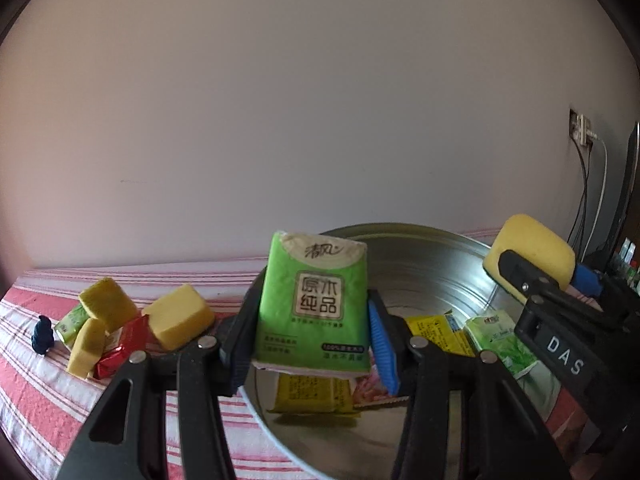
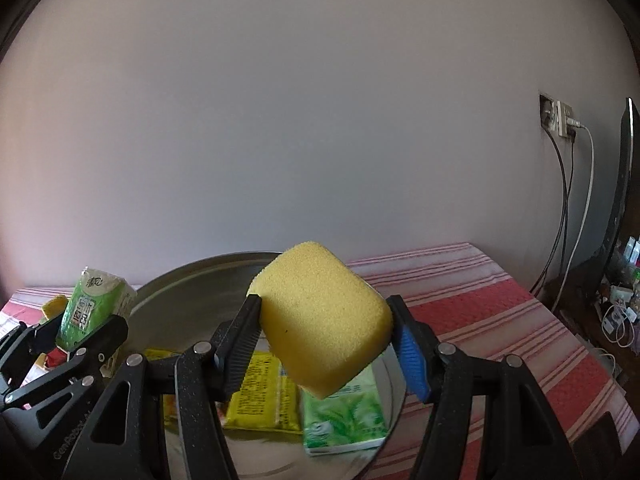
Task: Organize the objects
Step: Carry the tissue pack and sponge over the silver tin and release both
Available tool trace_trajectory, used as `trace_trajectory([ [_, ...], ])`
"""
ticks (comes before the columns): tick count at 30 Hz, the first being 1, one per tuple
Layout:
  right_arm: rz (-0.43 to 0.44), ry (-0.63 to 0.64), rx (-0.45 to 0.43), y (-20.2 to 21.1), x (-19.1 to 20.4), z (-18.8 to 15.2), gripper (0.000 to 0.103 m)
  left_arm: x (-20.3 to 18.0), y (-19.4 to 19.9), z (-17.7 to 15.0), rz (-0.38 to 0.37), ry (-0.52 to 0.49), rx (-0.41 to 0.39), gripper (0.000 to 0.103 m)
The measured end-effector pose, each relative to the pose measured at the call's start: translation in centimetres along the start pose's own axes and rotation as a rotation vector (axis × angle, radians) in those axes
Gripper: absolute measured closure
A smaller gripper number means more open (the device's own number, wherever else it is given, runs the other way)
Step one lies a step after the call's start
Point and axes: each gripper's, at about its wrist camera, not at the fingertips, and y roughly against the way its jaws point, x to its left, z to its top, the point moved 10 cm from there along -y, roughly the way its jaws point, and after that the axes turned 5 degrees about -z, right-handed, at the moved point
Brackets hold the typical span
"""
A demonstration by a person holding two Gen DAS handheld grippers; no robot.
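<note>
Left gripper point(image 1: 308, 340) fingers grasp tissue pack point(image 1: 314, 300); right gripper point(image 2: 324, 340) fingers grasp sponge point(image 2: 324, 320). Both over basin point(image 1: 432, 256): collision or slip likely.

Both wrist cameras look forward, slightly downward, close over the shared metal basin point(image 1: 432, 256) point(image 2: 180, 280), facing the wall point(image 1: 320, 100).
</note>
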Motion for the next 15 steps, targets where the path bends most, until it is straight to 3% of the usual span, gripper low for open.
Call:
trace_trajectory([
  [15,-0.004,0.015,0.046,-3.4,-1.1,-0.6,0.037,-0.4,-2.3,-1.4,0.015,-0.009,0.068,0.051],
])
